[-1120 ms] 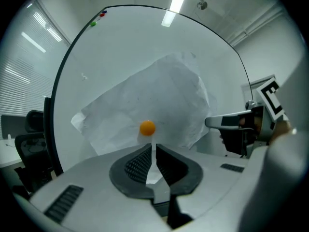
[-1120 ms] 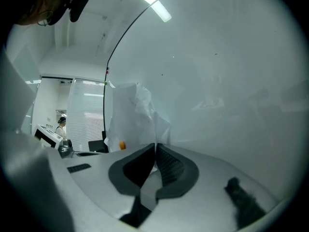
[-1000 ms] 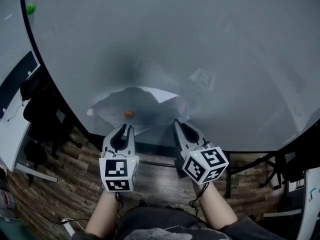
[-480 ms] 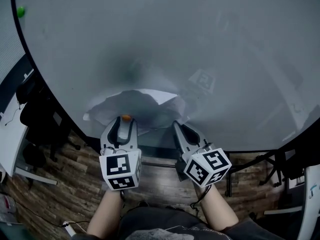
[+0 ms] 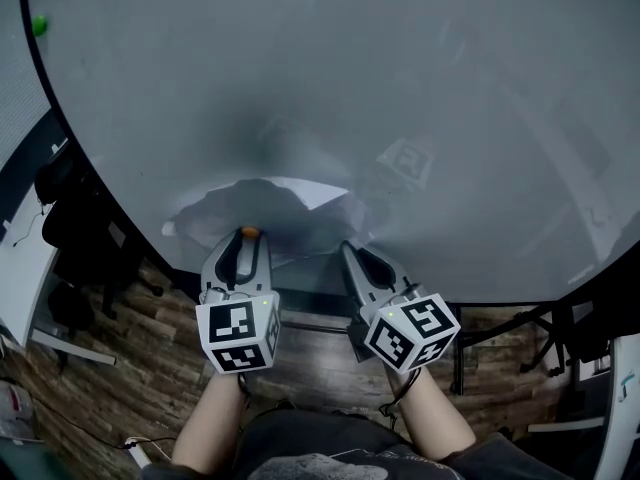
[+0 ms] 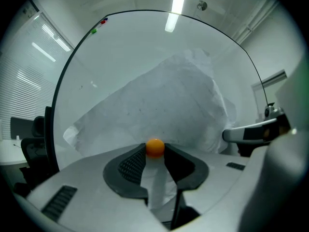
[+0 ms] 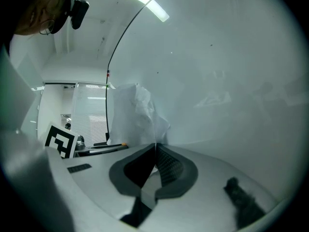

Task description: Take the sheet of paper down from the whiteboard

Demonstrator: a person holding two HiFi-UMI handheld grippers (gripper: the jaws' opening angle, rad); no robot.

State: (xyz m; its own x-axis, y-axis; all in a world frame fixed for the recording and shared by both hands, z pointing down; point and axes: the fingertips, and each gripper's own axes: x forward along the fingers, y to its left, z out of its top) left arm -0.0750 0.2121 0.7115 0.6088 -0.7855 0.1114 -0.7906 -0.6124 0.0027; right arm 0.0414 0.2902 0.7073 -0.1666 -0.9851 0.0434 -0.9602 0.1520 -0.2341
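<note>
A crumpled white sheet of paper [image 5: 275, 203] hangs low on the whiteboard [image 5: 400, 88]. In the left gripper view the paper [image 6: 159, 105] fills the middle. A small orange magnet [image 5: 248, 232] sits between the tips of my left gripper [image 5: 248, 238]. Those jaws are closing, and their pads touch the magnet [image 6: 155, 147] on both sides. My right gripper [image 5: 349, 250] is at the sheet's lower right edge. In the right gripper view its jaws [image 7: 155, 146] are shut, with the paper [image 7: 137, 115] pinched at the tips.
A green magnet [image 5: 38, 25] sticks to the board's upper left edge. The board's dark tray [image 5: 310, 298] runs just under the grippers. A black office chair [image 5: 70, 228] stands at the left on the wooden floor [image 5: 120, 368]. Dark stand legs [image 5: 560, 338] are at the right.
The left gripper moved forward to the orange magnet, and the magnet now sits between its jaw tips instead of out on the paper. The right gripper stayed put.
</note>
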